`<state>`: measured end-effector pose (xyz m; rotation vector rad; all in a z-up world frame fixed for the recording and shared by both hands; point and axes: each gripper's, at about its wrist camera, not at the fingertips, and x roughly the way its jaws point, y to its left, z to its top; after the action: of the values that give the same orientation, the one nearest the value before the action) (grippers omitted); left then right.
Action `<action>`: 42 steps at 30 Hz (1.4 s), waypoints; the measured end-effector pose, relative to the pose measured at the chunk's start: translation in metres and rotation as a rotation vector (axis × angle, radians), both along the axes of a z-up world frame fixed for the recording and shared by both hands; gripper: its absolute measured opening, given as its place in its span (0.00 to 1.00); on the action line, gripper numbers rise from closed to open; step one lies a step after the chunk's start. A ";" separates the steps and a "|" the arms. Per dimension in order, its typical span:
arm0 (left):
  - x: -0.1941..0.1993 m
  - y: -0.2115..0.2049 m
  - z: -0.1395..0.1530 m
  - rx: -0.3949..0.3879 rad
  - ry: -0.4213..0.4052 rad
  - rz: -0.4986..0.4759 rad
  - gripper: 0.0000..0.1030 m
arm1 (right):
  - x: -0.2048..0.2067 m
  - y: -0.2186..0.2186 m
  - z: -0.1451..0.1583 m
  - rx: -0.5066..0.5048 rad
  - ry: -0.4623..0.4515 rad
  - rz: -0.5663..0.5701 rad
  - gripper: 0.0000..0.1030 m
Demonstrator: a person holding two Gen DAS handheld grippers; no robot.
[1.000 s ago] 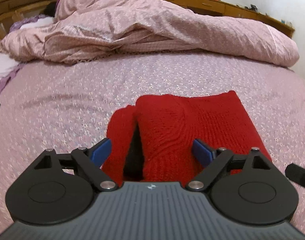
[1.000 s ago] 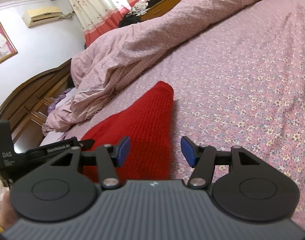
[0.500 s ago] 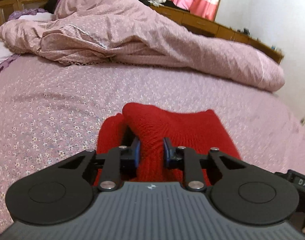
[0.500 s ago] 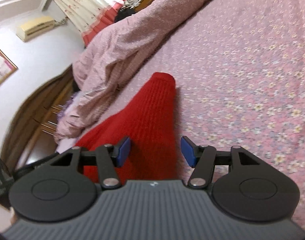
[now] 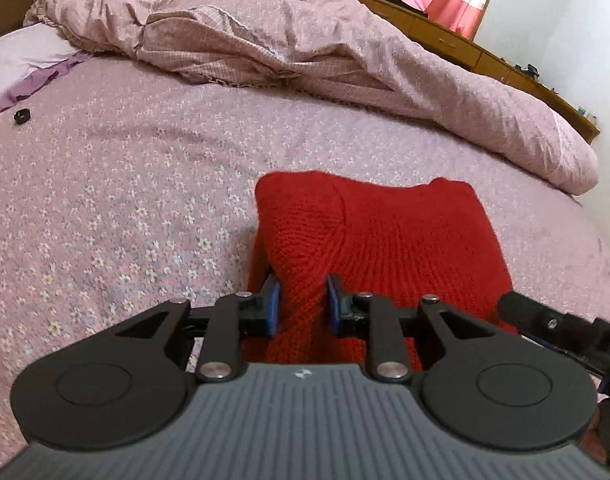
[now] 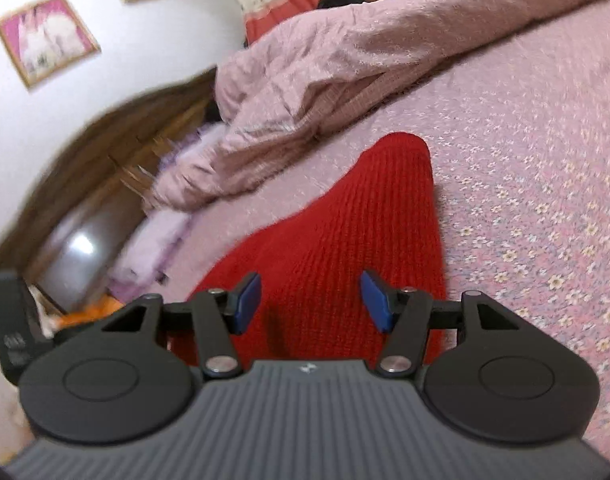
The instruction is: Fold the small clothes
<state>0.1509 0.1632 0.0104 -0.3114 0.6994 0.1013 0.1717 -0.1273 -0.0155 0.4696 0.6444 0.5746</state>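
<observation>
A red knitted garment (image 5: 393,236) lies folded on the flowered pink bedspread (image 5: 125,184). My left gripper (image 5: 301,304) is shut on a bunched near edge of the garment, which rises in a ridge between the blue pads. In the right wrist view the same red garment (image 6: 369,240) stretches away from me. My right gripper (image 6: 311,300) is open over its near end, with the knit between the spread blue pads (image 6: 375,300) and not pinched. The right gripper's black body (image 5: 561,328) shows at the left view's right edge.
A rumpled pink duvet (image 5: 305,48) lies across the far side of the bed. A purple-edged pillow (image 5: 21,56) is at far left, with a small black object (image 5: 22,116) near it. A wooden headboard (image 6: 117,152) and low cabinets (image 5: 485,56) stand beyond.
My left gripper closed on the garment's near edge and lifted it into a ridge. My right gripper stayed open and swung, its view now blurred and tilted toward the headboard.
</observation>
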 end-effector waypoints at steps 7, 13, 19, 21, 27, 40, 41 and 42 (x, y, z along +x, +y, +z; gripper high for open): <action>0.002 -0.004 -0.004 0.058 0.000 0.024 0.62 | -0.002 -0.012 0.001 -0.021 -0.020 -0.016 0.57; 0.002 0.003 -0.008 0.017 0.013 0.051 0.70 | 0.005 -0.044 -0.003 0.019 -0.009 -0.091 0.82; 0.006 0.001 -0.008 0.037 0.020 0.050 0.74 | 0.032 -0.057 -0.032 0.089 0.149 -0.034 0.82; 0.007 0.003 -0.009 0.037 0.025 0.049 0.74 | 0.038 -0.057 -0.042 0.139 0.168 -0.020 0.82; 0.011 0.006 -0.012 0.040 0.034 0.038 0.76 | 0.055 -0.050 -0.062 0.262 0.235 0.043 0.87; 0.015 0.013 -0.017 0.016 0.040 0.031 0.78 | 0.065 -0.029 -0.065 0.229 0.221 0.101 0.90; 0.016 0.014 -0.017 0.016 0.040 0.032 0.78 | 0.066 -0.029 -0.066 0.226 0.221 0.105 0.90; 0.016 0.014 -0.017 0.015 0.040 0.033 0.78 | 0.067 -0.027 -0.066 0.219 0.222 0.112 0.90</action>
<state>0.1665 0.1768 -0.0071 -0.3069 0.7329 0.1444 0.2388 -0.1545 -0.0811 0.7124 0.8273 0.7087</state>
